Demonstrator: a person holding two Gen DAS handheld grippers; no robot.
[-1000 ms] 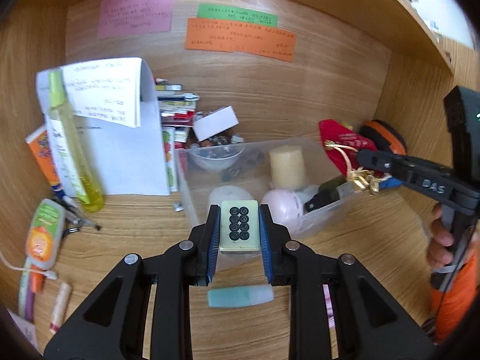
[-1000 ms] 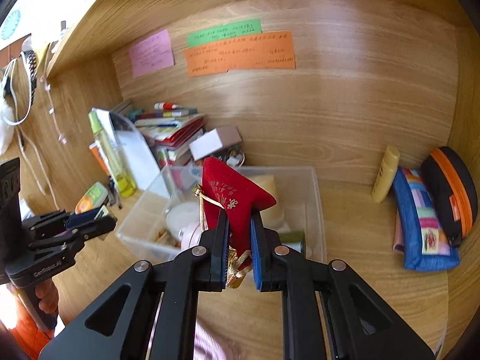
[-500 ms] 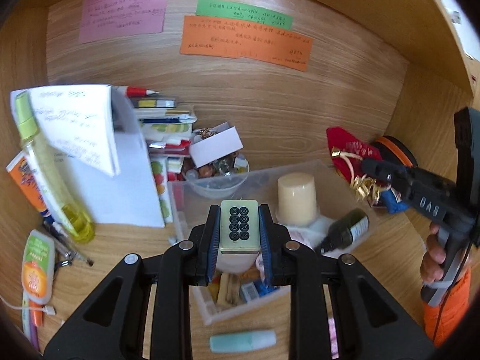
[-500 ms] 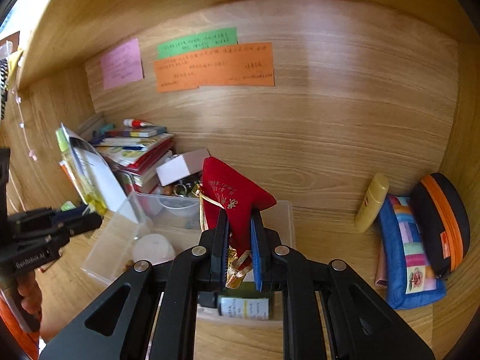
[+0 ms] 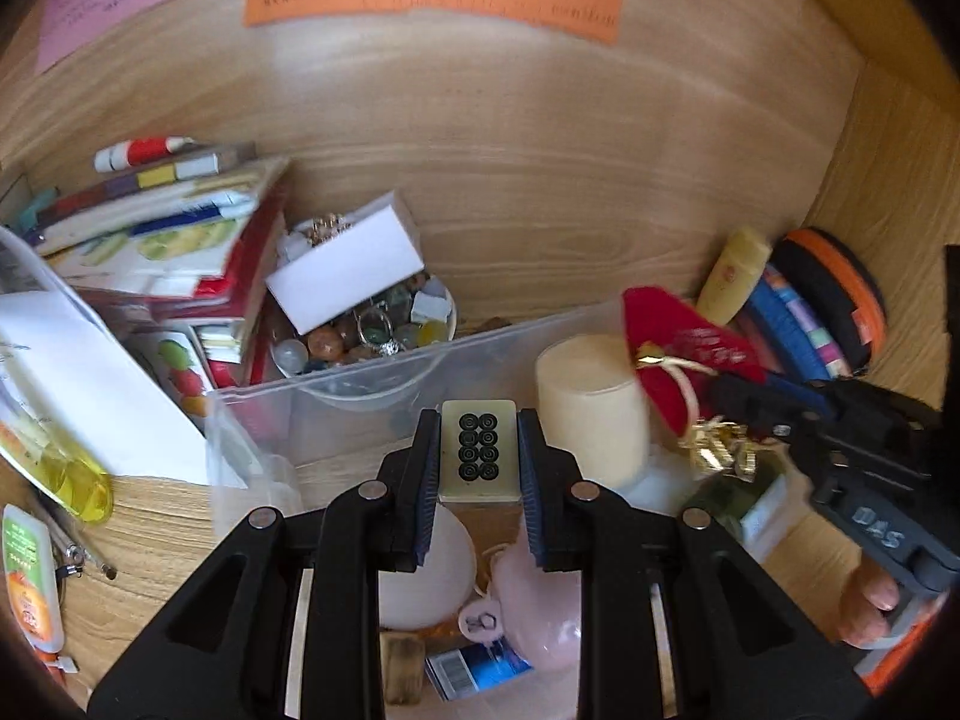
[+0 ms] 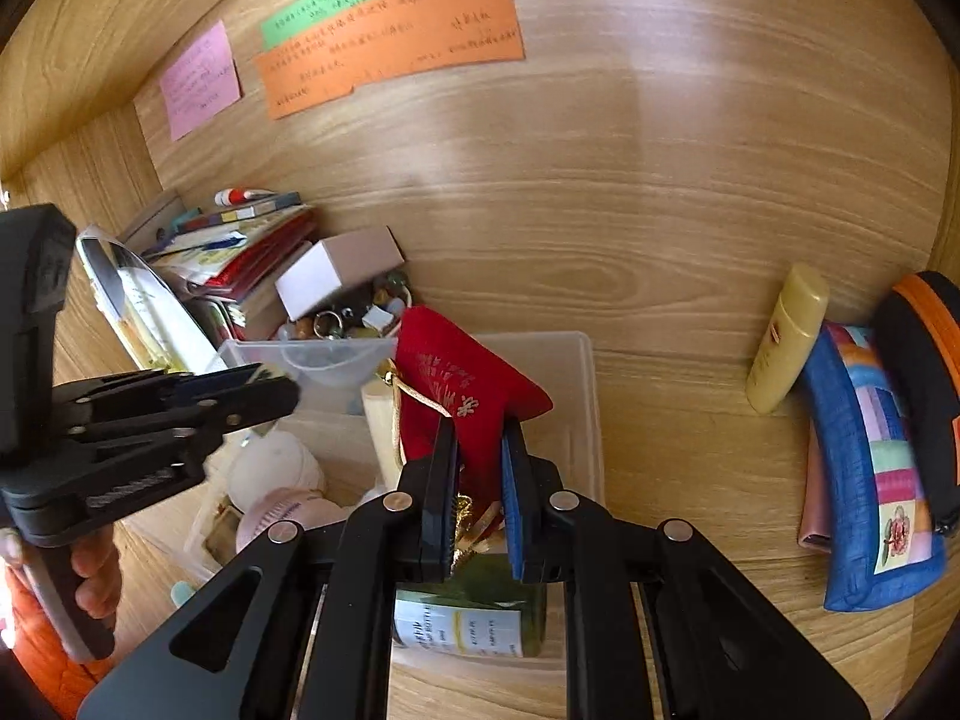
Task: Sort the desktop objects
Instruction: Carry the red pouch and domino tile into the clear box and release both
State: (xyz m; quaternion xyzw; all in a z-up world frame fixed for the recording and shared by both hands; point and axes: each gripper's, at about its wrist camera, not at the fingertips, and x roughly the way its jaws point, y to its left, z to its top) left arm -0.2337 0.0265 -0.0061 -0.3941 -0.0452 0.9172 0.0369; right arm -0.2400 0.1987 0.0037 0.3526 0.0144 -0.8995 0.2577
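My left gripper [image 5: 479, 450] is shut on a pale mahjong tile [image 5: 478, 456] with eight black circles, held above the clear plastic bin [image 5: 336, 402]. My right gripper [image 6: 480, 468] is shut on a red cloth pouch [image 6: 456, 384] with a gold tassel, also over the bin [image 6: 576, 372]. The pouch shows in the left wrist view [image 5: 678, 360] at right. The bin holds a cream candle [image 5: 591, 408], a pink round item [image 5: 540, 600], a white ball [image 6: 276, 468] and a green bottle [image 6: 468, 612].
A bowl of beads and rings [image 5: 366, 330] with a white box [image 5: 348, 270] stands behind the bin. Stacked books [image 5: 156, 222] lie at left. A yellow tube [image 6: 786, 336], a blue patchwork pouch [image 6: 864, 468] and a black-orange case [image 6: 924, 372] sit at right.
Both grippers have moved forward and in over the bin, each still holding its object. The view now looks down into the bin.
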